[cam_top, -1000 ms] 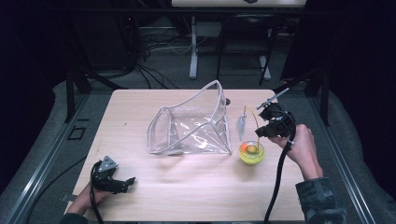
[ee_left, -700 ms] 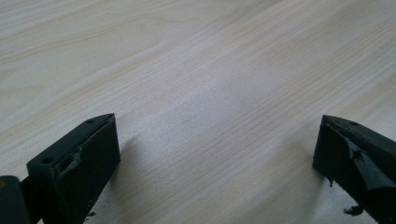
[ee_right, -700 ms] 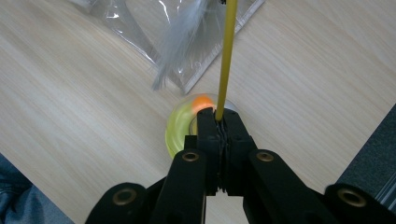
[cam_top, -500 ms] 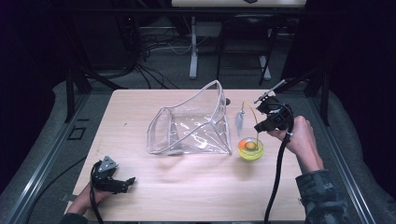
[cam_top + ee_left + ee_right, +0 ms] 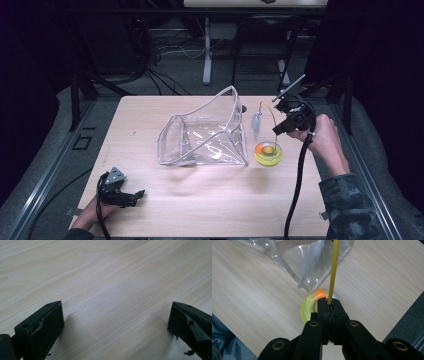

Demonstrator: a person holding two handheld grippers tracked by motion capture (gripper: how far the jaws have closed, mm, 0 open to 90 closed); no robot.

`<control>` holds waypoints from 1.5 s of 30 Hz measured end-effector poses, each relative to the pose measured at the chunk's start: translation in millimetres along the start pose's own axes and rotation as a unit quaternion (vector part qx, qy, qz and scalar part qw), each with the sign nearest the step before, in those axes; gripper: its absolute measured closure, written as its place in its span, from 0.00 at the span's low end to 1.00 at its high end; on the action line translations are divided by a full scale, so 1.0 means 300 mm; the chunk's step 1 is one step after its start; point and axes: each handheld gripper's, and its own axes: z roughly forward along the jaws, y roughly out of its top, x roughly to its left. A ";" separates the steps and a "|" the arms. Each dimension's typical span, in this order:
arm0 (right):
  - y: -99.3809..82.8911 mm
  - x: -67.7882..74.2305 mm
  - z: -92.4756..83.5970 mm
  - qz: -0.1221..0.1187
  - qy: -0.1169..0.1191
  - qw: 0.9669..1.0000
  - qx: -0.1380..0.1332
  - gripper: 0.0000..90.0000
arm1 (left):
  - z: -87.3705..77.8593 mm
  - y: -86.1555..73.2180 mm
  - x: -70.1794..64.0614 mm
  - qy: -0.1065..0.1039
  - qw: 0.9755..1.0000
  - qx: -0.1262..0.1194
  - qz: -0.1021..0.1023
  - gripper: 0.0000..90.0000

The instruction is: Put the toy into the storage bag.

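**Wand toy lifted, pouch not yet reached**

The right gripper (image 5: 329,305) was clamped tight on a thin yellow wand (image 5: 333,270), jaws pressed together around its lower end; in the high view the right gripper (image 5: 286,120) was held above the table's right side, the wand (image 5: 272,116) arching up and over to a pale feathery tuft (image 5: 256,122) that hung at its far end; just below sat a round translucent yellow-green base with an orange ball inside (image 5: 268,152), resting on the light wooden table (image 5: 210,210); whether the wand was joined to that base could not be told. The tuft hung just beside the right edge of a clear plastic zip pouch with a grey rim (image 5: 205,135), which stood open, mouth tilted upward, near the table's middle.

The left gripper (image 5: 126,196) lay idle at the near left corner, jaws spread wide over bare wood (image 5: 110,290), well apart from everything else.

Judgement: the grasp on the toy was done; the likely remaining work was carrying the toy over into the pouch and releasing; the left gripper probably had to steady the pouch; roughly a third along.
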 end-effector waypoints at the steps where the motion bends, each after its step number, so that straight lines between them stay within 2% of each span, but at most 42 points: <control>1: 0.004 -0.001 -0.005 0.000 -0.002 1.000 -0.001 0.98 | 0.000 0.000 0.000 0.000 1.000 0.000 0.000 0.00; 16: 0.067 -0.009 -0.072 -0.003 -0.015 1.000 -0.005 0.98 | 0.001 -0.001 -0.002 -0.001 1.000 -0.001 -0.005 0.00; 31: 0.173 -0.008 -0.111 -0.010 -0.020 1.000 0.016 0.98 | -0.001 0.001 0.000 -0.003 1.000 0.002 -0.002 0.00; 45: 0.229 -0.006 -0.142 -0.014 -0.028 0.999 0.022 0.99 | -0.002 0.002 0.001 -0.006 1.000 0.005 -0.001 0.00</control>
